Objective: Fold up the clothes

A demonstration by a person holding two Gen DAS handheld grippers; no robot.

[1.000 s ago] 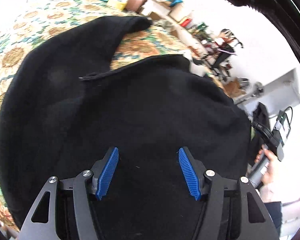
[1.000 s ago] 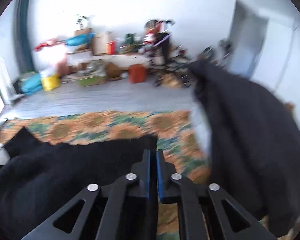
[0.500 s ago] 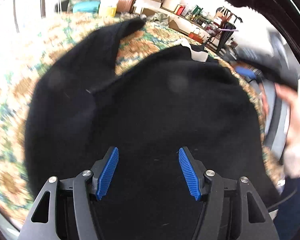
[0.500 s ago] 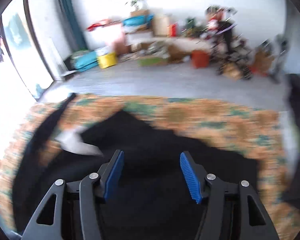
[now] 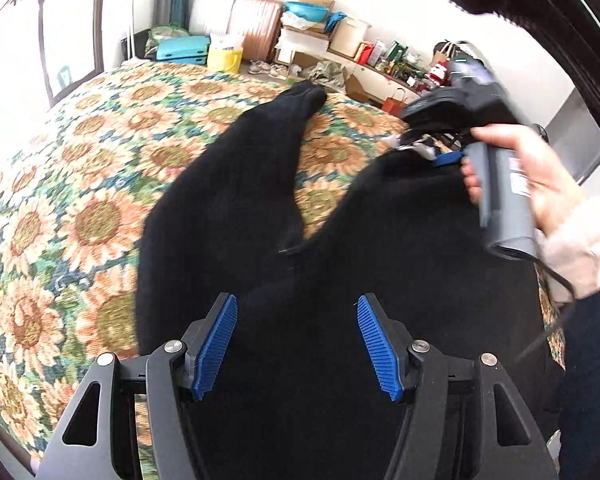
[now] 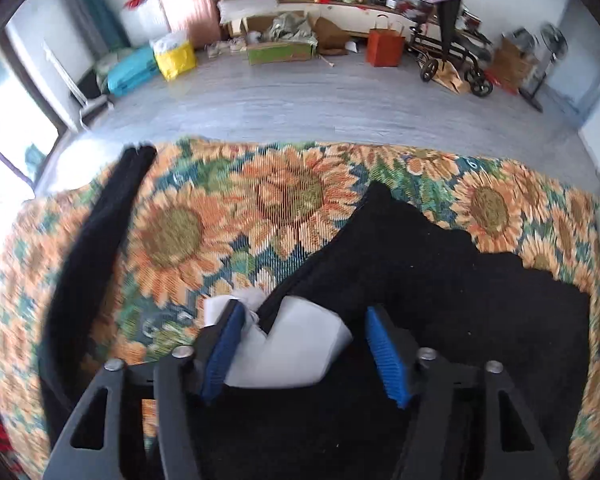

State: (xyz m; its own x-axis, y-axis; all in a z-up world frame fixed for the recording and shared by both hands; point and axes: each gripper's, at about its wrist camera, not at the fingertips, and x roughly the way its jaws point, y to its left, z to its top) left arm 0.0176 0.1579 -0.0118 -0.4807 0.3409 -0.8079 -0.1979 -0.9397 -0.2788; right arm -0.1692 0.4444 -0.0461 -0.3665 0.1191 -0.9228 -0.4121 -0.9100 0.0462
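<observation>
Sunflowers are covering the bedspread (image 5: 100,216), a woven orange and green print that is lying under a black sweater (image 5: 340,248). Ahead of the left gripper (image 5: 298,340) the sweater is spreading flat, and one sleeve (image 5: 260,140) is stretching away beyond and to the left of its jaws. Those jaws are standing wide, gripping nothing, with black cloth showing between them. The right gripper (image 6: 304,346) is likewise gaping wide over the neck end, where a white label (image 6: 296,348) is lying between its jaws; whether the pads are touching the cloth I cannot tell. In the left view a hand (image 5: 540,176) is holding that right gripper's handle to the right of the left jaws.

As a judgement, the risk is lying in the next pinch: closing on the label or on a single layer would drag the sweater askew and bunch it, and the far sleeve, trailing toward the bed's edge, could slide off if the body is pulled.

Beyond the bed, grey flooring (image 6: 300,100) is running to a cluttered wall: a pink suitcase (image 6: 188,12), a yellow bag (image 6: 176,58), a red bag (image 6: 384,46), boxes.
</observation>
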